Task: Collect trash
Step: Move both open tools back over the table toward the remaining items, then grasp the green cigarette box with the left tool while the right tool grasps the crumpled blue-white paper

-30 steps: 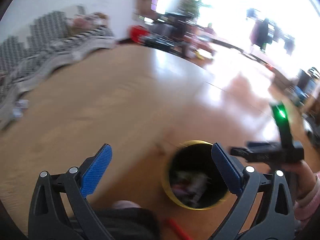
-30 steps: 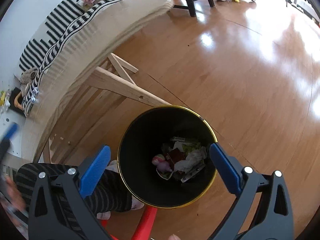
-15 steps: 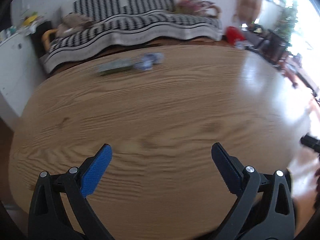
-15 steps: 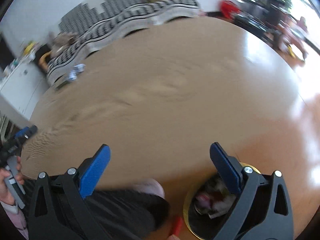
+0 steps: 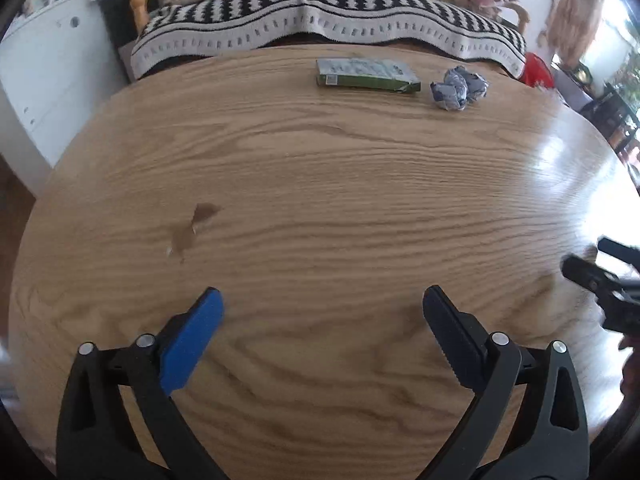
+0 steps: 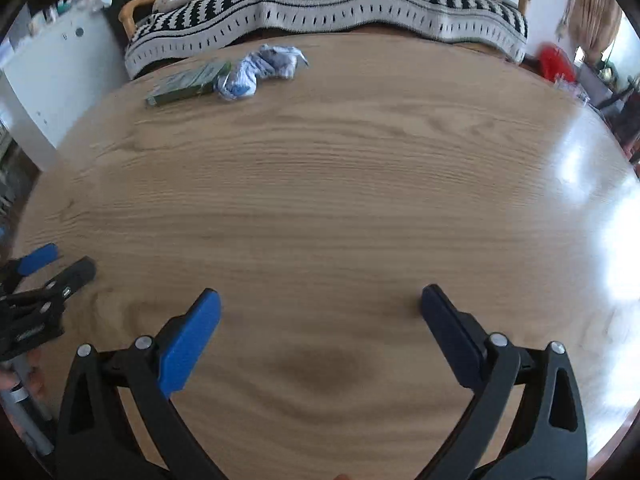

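A flat green carton and a crumpled blue-white wrapper lie side by side near the far edge of the round wooden table. In the right wrist view the carton and the wrapper sit far left. My left gripper is open and empty over the near part of the table. My right gripper is open and empty, also over the near part. Each gripper shows at the edge of the other's view, the right one and the left one.
A sofa with a black-and-white striped blanket stands behind the table. A white cabinet is at the left. A red object and dark furniture are at the far right. A brown stain marks the tabletop.
Both grippers swung up from the gold-rimmed bin on the floor to face the tabletop. The bin has left both views. The carton and wrapper now show at the far edge.
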